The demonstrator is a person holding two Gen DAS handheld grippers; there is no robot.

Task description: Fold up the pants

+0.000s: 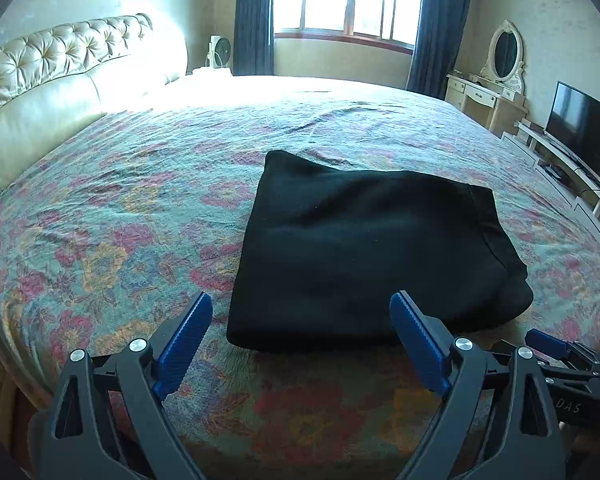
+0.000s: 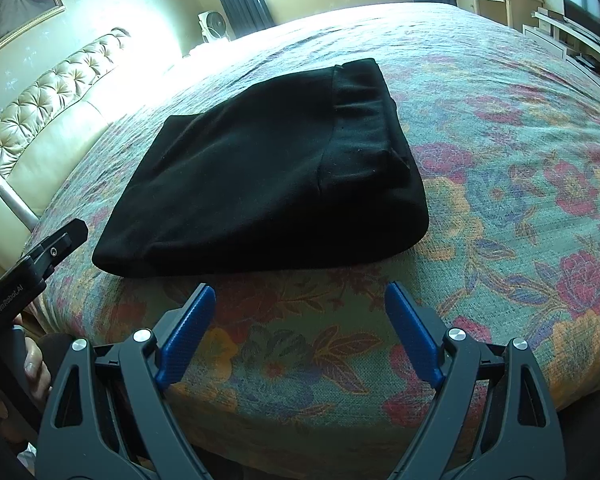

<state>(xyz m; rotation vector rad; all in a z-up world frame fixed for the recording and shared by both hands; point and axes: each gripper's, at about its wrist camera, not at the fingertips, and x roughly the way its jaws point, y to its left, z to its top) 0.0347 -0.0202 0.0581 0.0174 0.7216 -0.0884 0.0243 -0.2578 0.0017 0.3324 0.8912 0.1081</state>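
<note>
The black pants (image 1: 364, 256) lie folded into a compact rectangular stack on the floral bedspread (image 1: 120, 208), near the bed's front edge. They also show in the right wrist view (image 2: 268, 176), waistband toward the far right. My left gripper (image 1: 302, 308) is open and empty, hovering just short of the stack's near edge. My right gripper (image 2: 300, 300) is open and empty, a little in front of the stack. The right gripper shows at the lower right of the left wrist view (image 1: 556, 350). The left gripper's body (image 2: 40, 260) shows at the left of the right wrist view.
A tufted cream headboard (image 1: 60, 68) runs along the left. A window with dark curtains (image 1: 348, 0) is at the back. A dressing table with an oval mirror (image 1: 496, 76) and a TV on a low stand (image 1: 580, 140) stand at the right. A small fan (image 2: 216, 26) stands by the bed.
</note>
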